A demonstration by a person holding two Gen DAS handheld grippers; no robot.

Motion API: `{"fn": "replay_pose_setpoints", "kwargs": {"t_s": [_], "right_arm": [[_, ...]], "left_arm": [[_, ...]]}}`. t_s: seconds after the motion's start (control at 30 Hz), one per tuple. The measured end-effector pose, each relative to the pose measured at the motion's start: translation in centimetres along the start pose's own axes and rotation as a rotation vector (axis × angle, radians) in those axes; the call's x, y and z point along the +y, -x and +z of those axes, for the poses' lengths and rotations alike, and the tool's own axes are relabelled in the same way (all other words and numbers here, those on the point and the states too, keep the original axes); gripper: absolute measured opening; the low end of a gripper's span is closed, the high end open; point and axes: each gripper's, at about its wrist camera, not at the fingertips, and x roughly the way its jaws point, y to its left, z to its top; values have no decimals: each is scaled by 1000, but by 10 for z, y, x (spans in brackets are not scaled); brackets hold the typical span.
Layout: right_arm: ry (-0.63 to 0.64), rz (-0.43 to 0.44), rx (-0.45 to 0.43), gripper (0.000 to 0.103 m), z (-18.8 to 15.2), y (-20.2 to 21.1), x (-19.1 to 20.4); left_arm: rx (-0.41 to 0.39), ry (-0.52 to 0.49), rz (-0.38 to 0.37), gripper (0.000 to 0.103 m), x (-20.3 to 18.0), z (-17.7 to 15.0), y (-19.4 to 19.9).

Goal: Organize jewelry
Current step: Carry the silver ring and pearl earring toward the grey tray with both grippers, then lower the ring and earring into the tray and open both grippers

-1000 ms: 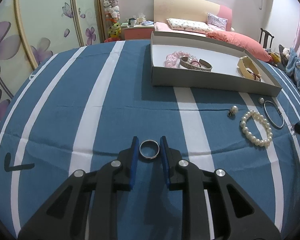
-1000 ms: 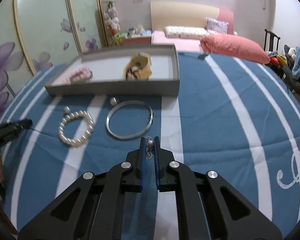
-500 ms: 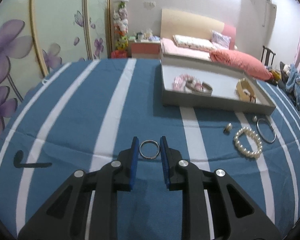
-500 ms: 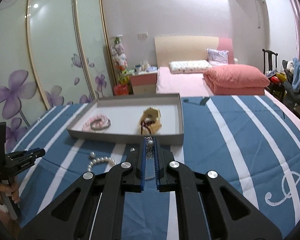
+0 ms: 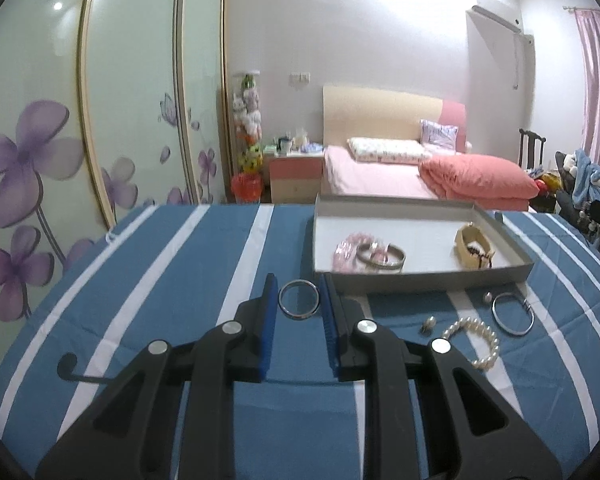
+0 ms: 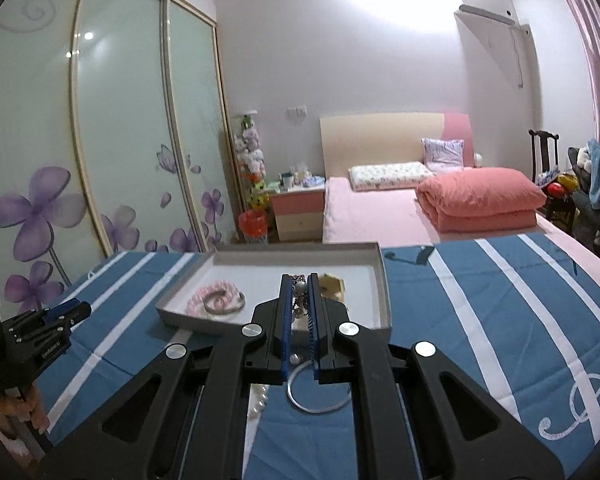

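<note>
My left gripper (image 5: pixel 299 280) is shut on a silver ring (image 5: pixel 299 299) and holds it above the striped cloth, short of the grey tray (image 5: pixel 420 278). My right gripper (image 6: pixel 300 280) is shut on a pearl earring (image 6: pixel 299 289), held above the tray's (image 6: pixel 384 280) near wall. The tray holds a pink bead bracelet (image 5: pixel 346 250), a silver bangle (image 5: pixel 380 256) and a beige bracelet stand (image 5: pixel 473 246). On the cloth lie a pearl bracelet (image 5: pixel 480 338), a thin silver bangle (image 5: pixel 513 313) and two small earrings (image 5: pixel 428 324).
The blue and white striped cloth (image 5: pixel 160 264) covers the table. A pink bed (image 5: pixel 380 176), a nightstand (image 5: pixel 296 172) and a flowered wardrobe (image 5: pixel 60 140) stand behind. My left gripper (image 6: pixel 48 322) shows at the left edge of the right wrist view.
Both grippers have risen and tilted up while keeping their hold. The right gripper has moved from over the loose bangle towards the tray.
</note>
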Motion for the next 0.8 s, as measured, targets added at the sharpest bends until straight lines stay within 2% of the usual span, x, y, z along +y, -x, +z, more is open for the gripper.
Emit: {"fn": "replay_pose_setpoints", "kwargs": {"t_s": [0.27, 0.43, 0.8], "right_arm": [[-8, -13, -87, 8, 5, -8, 8], [19, -27, -125, 8, 3, -11, 17], [60, -34, -133, 8, 11, -25, 28]], "left_arm": [[-93, -30, 18, 22, -21, 9, 6], [-121, -37, 12, 22, -32, 12, 5], [-156, -48, -28, 22, -49, 32, -7]]}}
